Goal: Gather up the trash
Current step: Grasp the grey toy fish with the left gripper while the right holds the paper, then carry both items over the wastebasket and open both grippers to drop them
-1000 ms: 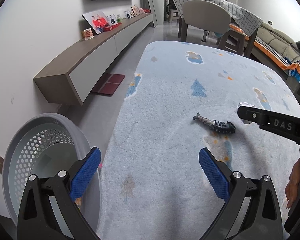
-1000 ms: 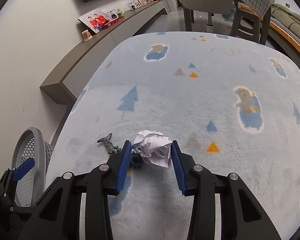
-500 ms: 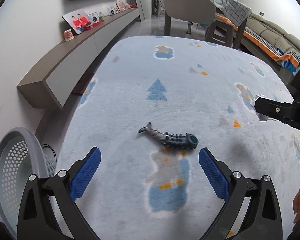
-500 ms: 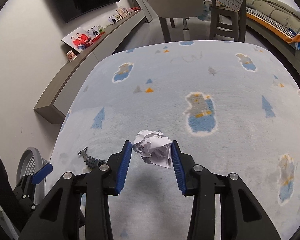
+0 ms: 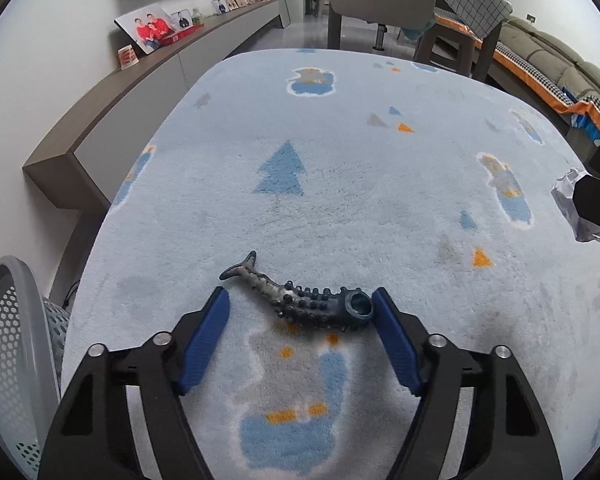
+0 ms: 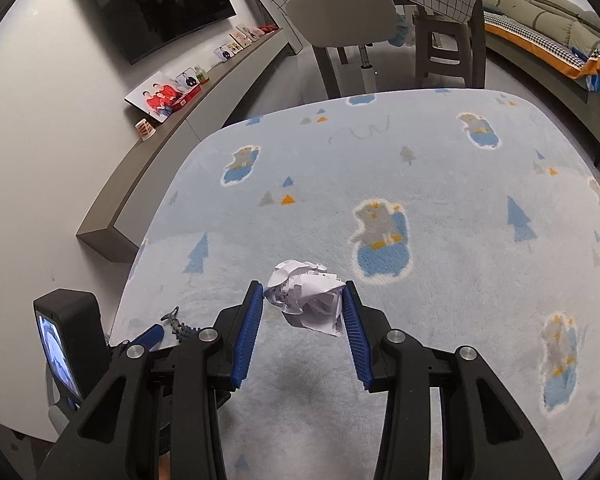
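Left wrist: fingers (image 5: 236, 322) now closing around fish-shaped toy (image 5: 304, 302), nearer

Right claw (image 6: 303, 300) clamped on crumpled white paper ball (image 6: 306, 298), both blue pads pressing its sides, ball lifted clear of pale blue rug (image 6: 440, 288); shadow on rug below. Left claw (image 6: 152, 334) at lower left, one blue pad visible, closing; dark fish-shaped toy (image 6: 176, 322) just beside it on rug. Black device with small screen (image 6: 62, 344) at left edge. Wall shelf (image 6: 172, 128) with framed photos (image 6: 160, 96), TV (image 6: 160, 4) above. Chair (image 6: 340, 12) and sofa (image 6: 548, 20) beyond rug.
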